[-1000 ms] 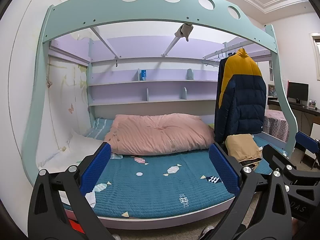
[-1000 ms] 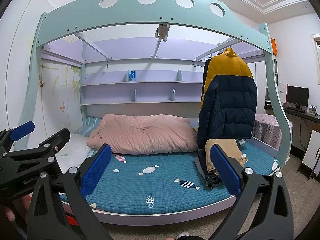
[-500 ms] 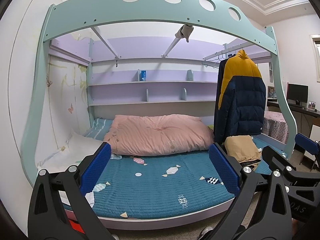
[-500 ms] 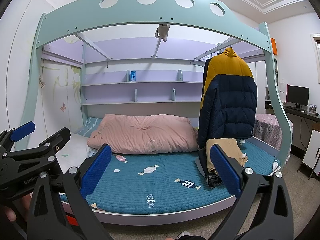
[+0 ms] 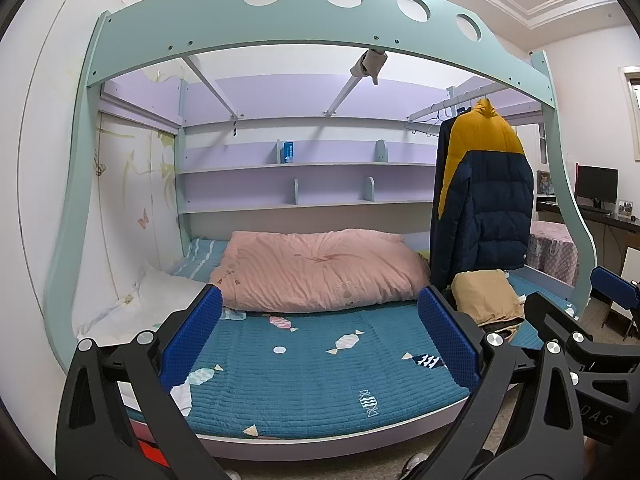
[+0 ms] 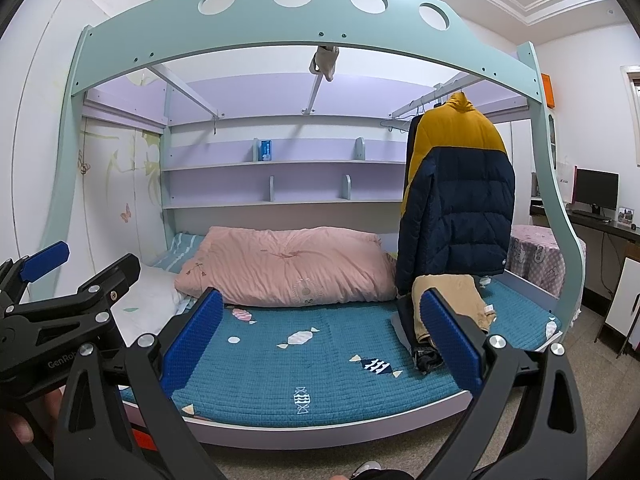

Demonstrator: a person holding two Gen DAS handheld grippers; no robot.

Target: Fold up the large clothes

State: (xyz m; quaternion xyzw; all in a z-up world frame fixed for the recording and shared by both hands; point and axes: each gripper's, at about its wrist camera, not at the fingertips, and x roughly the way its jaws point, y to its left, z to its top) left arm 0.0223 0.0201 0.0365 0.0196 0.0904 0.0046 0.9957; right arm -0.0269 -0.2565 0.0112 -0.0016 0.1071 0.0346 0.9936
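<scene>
A navy and yellow puffer jacket [image 5: 484, 200] hangs from a rail at the bed's right end; it also shows in the right wrist view [image 6: 460, 196]. Under it lies a tan folded garment [image 5: 486, 296] [image 6: 452, 300] on top of dark clothes [image 6: 426, 356]. My left gripper [image 5: 320, 340] is open and empty, in front of the bed. My right gripper [image 6: 320, 340] is open and empty, also short of the bed. Each gripper shows at the edge of the other's view.
A blue quilted mattress [image 5: 320, 368] fills a mint bunk frame [image 5: 280, 24]. A pink duvet [image 5: 320, 268] lies at the back. Shelves [image 5: 300, 204] line the far wall. A white pillow [image 5: 148, 300] is left. A desk with monitor [image 6: 596, 192] stands right.
Both views have drifted only slightly; the left gripper's view has shifted a touch. Nothing was taken hold of or let go.
</scene>
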